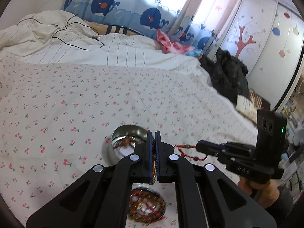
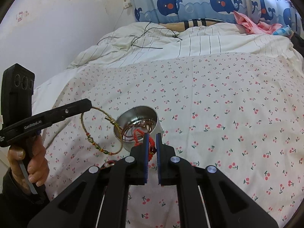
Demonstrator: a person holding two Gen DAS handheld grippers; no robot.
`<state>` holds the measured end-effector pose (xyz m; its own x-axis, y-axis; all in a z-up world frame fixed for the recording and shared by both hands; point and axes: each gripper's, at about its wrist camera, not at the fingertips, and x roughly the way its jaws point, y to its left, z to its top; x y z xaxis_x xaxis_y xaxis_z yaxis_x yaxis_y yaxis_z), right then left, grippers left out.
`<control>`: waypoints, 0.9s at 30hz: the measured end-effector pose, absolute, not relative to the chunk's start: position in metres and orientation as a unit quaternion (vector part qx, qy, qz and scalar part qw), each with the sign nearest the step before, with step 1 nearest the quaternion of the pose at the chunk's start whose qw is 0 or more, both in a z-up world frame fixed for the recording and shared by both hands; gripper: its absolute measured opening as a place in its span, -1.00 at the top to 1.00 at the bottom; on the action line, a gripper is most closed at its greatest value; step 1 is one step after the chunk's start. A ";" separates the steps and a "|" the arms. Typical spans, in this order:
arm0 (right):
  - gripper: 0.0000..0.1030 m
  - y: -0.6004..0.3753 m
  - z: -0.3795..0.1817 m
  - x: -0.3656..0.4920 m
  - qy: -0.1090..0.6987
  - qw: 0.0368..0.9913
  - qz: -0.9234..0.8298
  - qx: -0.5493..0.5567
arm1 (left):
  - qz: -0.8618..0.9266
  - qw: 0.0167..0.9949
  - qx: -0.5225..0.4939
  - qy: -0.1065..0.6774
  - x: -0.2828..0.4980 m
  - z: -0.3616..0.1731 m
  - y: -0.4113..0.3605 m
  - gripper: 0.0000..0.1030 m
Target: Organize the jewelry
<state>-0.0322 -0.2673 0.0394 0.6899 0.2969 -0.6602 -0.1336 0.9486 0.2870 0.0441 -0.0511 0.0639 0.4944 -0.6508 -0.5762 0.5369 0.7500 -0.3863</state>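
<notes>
My left gripper [image 1: 153,132] is shut on a gold-and-green braided bracelet [image 1: 154,161]. In the right wrist view that bracelet [image 2: 100,133] hangs as a loop from the left gripper [image 2: 90,104], just left of a steel bowl [image 2: 154,114]. My right gripper [image 2: 152,134] is shut on a red beaded cord [image 2: 150,146], right at the bowl's near rim. The left wrist view shows the right gripper [image 1: 198,146] holding the red cord [image 1: 185,148] to the right of the bowl [image 1: 111,152]. Several bangles lie inside the bowl. A round dish [image 1: 164,204] of mixed jewelry sits beneath my left gripper.
Everything rests on a bed with a cherry-print sheet [image 2: 228,114]. A rumpled striped duvet [image 2: 171,41] with a black cable lies at the far end. A dark jacket [image 1: 228,72] sits at the bed's right edge by a wardrobe. A hand [image 2: 36,159] holds the left gripper's handle.
</notes>
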 end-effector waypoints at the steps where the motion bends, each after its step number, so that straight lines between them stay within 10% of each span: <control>1: 0.85 -0.269 0.041 -0.032 0.373 0.913 0.118 0.112 | -0.346 0.860 -0.083 0.365 0.046 0.064 -0.052 0.94; 16: 0.85 -0.279 0.039 -0.015 0.356 0.912 0.126 0.159 | -0.319 0.839 -0.174 0.405 0.088 0.025 -0.063 0.91; 21: 0.85 -0.271 0.034 -0.001 0.358 0.909 0.130 0.168 | -0.248 0.843 -0.114 0.464 0.099 0.000 -0.073 0.14; 27: 0.85 -0.245 0.028 0.020 0.363 0.909 0.134 0.156 | -0.219 0.865 -0.132 0.432 0.096 0.015 -0.048 -0.30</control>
<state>0.0204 -0.2448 0.0285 0.7005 0.3567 -0.6181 -0.1298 0.9153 0.3812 0.0965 -0.0477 0.0153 0.5313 -0.4928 -0.6891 0.2640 0.8692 -0.4181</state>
